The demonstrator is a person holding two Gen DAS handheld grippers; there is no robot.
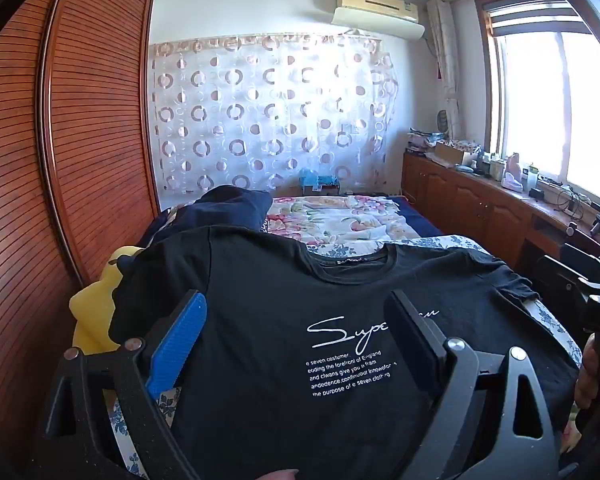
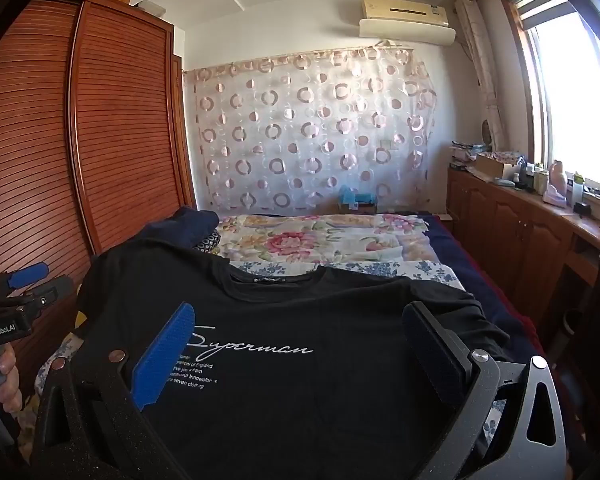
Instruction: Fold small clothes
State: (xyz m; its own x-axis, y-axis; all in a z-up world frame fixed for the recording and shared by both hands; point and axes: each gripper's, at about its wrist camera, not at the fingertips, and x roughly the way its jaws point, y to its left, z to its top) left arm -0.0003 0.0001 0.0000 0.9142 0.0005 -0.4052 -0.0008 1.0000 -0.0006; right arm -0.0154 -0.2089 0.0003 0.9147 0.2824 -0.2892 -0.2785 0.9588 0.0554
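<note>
A black T-shirt (image 1: 284,288) with white "Superman" script lies face up and spread flat on the bed, collar toward the far side; the right wrist view shows the same T-shirt (image 2: 308,312). My left gripper (image 1: 296,298) hovers open over the shirt's chest, its blue pad (image 1: 180,340) and black pad (image 1: 412,332) wide apart with nothing pinched. My right gripper (image 2: 300,308) is likewise open above the print, holding nothing. The left gripper (image 2: 40,280) also shows at the left edge of the right wrist view, in a hand (image 2: 4,368).
A slatted wooden wardrobe (image 1: 60,160) runs close along the bed's left side. A floral quilt (image 2: 312,240) and a dark blue garment (image 1: 228,208) lie beyond the shirt. A yellow object (image 1: 96,304) sits at the left bed edge. A cluttered wooden cabinet (image 2: 532,232) lines the window wall.
</note>
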